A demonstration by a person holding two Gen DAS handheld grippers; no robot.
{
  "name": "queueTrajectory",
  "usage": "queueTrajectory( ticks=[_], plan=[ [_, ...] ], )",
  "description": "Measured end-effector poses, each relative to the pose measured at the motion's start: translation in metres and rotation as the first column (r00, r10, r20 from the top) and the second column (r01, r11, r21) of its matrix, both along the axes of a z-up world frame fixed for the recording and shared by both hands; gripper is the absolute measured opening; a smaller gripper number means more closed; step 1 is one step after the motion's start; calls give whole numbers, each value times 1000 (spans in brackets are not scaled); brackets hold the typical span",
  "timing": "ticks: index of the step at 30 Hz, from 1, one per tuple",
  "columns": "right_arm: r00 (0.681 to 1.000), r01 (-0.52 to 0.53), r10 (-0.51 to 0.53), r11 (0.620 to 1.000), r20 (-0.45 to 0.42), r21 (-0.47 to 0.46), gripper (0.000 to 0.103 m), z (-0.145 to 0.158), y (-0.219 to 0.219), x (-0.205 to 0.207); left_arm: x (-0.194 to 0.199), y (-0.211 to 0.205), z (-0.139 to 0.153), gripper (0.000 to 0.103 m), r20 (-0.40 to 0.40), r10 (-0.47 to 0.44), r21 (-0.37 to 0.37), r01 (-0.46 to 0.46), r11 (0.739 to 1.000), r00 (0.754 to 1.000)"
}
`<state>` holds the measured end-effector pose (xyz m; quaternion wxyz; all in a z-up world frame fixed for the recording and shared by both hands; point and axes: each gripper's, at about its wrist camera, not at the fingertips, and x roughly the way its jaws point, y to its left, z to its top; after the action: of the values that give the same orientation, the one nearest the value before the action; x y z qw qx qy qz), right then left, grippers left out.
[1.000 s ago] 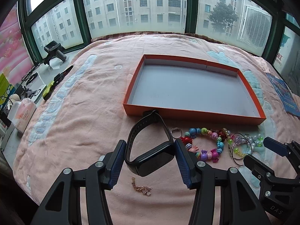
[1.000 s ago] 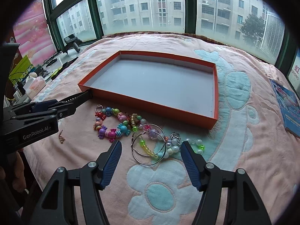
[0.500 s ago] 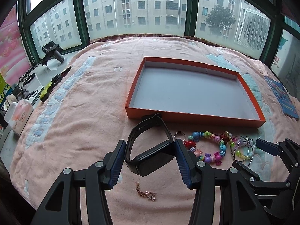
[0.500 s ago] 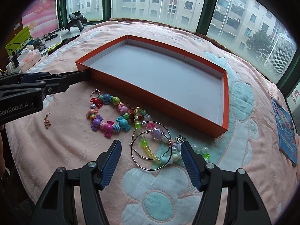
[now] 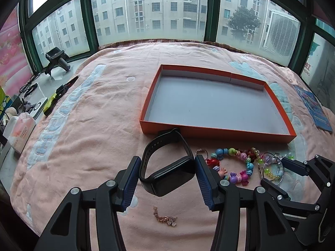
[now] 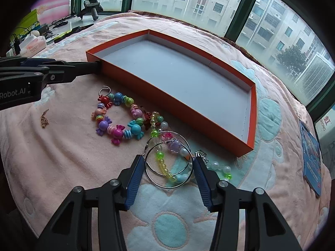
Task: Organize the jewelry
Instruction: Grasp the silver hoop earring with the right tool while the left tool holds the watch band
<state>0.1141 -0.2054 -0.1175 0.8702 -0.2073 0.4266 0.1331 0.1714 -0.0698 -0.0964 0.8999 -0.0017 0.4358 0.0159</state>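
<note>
My left gripper (image 5: 166, 172): jaws clamped on black watch (image 5: 167, 167), before orange tray (image 5: 217, 128) on bed. My right gripper (image 6: 169, 172): jaws wide around hoop earrings (image 6: 168, 160); bead bracelet (image 6: 119, 118) alongside.

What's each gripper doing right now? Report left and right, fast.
Left gripper: shut on the black smartwatch, held above the blanket.
Right gripper: open, its fingers either side of the silver hoop earrings, not gripping them.
</note>
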Motion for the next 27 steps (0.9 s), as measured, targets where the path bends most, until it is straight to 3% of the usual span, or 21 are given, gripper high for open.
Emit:
queueTrajectory(
  ticks=[6,13,27],
  plan=[
    [1000,28,-28,998,-6,52,54,5,-6,-3,-3,1,7,56,12,3,1,-3,1000,1000],
    [994,104,-97,966,-42,236,54,21,-19,-3,-10,2,28,56,54,-7,10,7,1000,999],
    [976,159,-203,912,80,377,54,73,-24,-19,-31,-2,86,56,155,-44,18,41,999,987]
  ],
)
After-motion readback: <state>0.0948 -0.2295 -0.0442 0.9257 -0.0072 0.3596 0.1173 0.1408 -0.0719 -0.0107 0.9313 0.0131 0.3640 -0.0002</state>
